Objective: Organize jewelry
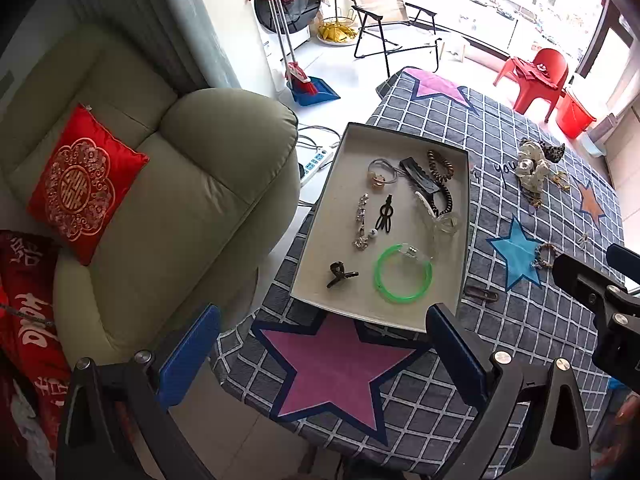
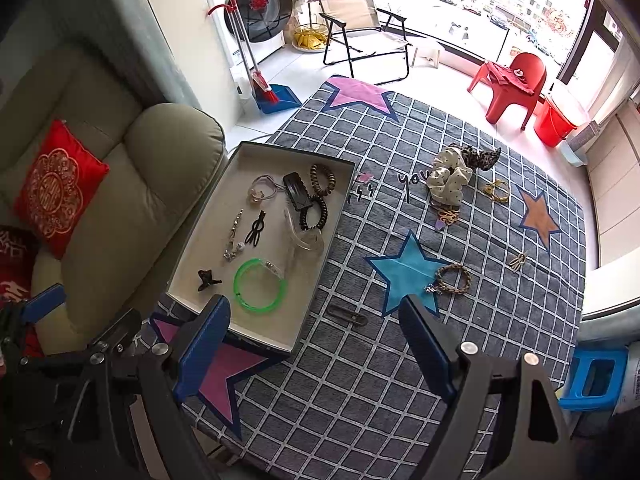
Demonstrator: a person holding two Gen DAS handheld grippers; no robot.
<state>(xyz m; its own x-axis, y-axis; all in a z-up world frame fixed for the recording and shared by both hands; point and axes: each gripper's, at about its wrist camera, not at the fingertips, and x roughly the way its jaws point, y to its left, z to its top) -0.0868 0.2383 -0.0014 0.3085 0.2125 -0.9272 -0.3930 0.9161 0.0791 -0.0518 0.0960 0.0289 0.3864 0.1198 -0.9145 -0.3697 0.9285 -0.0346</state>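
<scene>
A shallow grey tray (image 1: 320, 220) (image 2: 208, 240) sits on the checked cloth and holds several hair pieces: a green bangle (image 1: 402, 272) (image 2: 260, 285), black claw clips, coil ties and a beaded pin. Loose on the cloth lie a brown hair clip (image 2: 347, 314) (image 1: 482, 293), a braided bracelet (image 2: 452, 279) (image 1: 545, 255), a small gold clip (image 2: 518, 261), and a pile of scrunchies (image 2: 450, 178) (image 1: 534, 166). My left gripper (image 1: 326, 344) hangs open above the tray's near edge. My right gripper (image 2: 314, 340) is open too, above the brown clip, with nothing between its fingers.
A beige sofa (image 1: 160, 200) with a red cushion (image 1: 82, 186) borders the table on the left. Past the table stand a folding chair (image 2: 360, 28), a red plastic chair (image 2: 514, 84), a red bucket (image 2: 558, 120) and a broom with dustpan (image 2: 268, 94). A blue stool (image 2: 592, 376) sits at right.
</scene>
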